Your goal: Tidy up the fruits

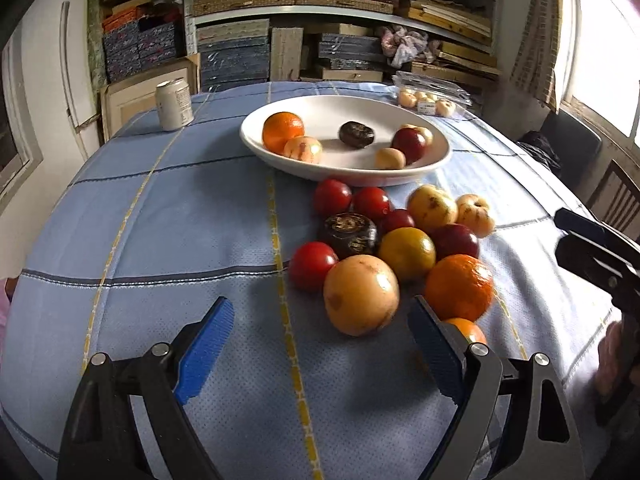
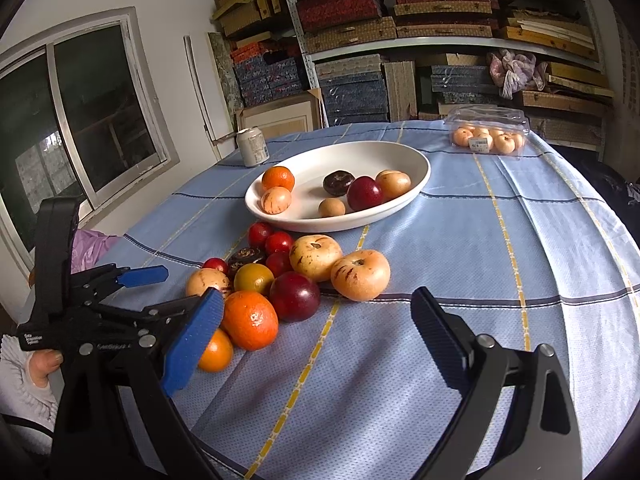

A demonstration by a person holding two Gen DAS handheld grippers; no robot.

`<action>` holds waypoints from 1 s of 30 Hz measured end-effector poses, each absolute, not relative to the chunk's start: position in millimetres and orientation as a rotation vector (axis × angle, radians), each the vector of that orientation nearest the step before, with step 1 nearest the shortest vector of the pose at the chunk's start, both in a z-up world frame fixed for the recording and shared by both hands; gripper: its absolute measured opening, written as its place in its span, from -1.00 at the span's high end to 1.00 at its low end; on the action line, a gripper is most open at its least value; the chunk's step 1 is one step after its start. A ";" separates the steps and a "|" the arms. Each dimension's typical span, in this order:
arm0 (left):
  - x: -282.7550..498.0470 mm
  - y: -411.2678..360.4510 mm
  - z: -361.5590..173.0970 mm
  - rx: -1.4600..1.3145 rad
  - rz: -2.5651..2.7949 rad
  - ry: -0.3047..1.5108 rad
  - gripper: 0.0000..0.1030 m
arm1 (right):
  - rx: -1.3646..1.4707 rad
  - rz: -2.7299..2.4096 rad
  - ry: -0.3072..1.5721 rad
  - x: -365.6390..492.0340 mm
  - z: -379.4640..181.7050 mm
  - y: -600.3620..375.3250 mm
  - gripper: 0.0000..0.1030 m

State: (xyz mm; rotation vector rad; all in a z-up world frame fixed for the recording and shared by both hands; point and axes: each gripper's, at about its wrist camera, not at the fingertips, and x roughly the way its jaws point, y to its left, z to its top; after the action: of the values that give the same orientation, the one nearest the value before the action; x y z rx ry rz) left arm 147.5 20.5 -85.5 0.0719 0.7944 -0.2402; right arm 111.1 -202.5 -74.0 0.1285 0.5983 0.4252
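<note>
Both claws spread wide and empty, fruit pile just ahead on the blue checked tablecloth [image 1: 168, 216].

Left gripper [image 1: 320, 322]: jaws apart, nothing between them; big yellow-tan fruit [image 1: 361, 295] just beyond the gap, orange [image 1: 459, 287] right at the right fingertip, second orange [image 1: 467, 330] partly hidden behind that finger. Right gripper [image 2: 318, 312]: jaws apart, nothing held; same orange [image 2: 250, 319] just beside the left pad, dark red plum [image 2: 295, 296] and pale striped fruit [image 2: 360, 275] a bit further ahead, between the fingers. Rest of pile: small red fruits, one dark brown piece [image 1: 349, 234], bunched between the claws and the white bowl [image 1: 344, 106]. Bowl beyond pile, already holding six pieces incl. an orange [image 1: 283, 131]. Soda can [image 1: 174, 103] far left, clear plastic box of fruit [image 2: 489, 135] at far edge.
</note>
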 end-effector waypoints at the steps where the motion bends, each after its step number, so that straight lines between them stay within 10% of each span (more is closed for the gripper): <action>1: 150.5 21.2 -86.4 0.066 -0.230 0.801 -0.75 | 0.129 0.426 0.601 111.2 -74.3 -202.6 -0.80; 30: 164.1 16.0 -94.4 0.034 -0.300 0.850 -0.63 | 0.131 0.473 0.613 109.8 -75.3 -194.9 -0.64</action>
State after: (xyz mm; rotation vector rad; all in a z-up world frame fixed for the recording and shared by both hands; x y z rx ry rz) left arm 164.1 16.0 -94.4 0.0340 0.8501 -0.2997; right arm 109.8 -194.9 -75.3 0.1311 0.6126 0.4732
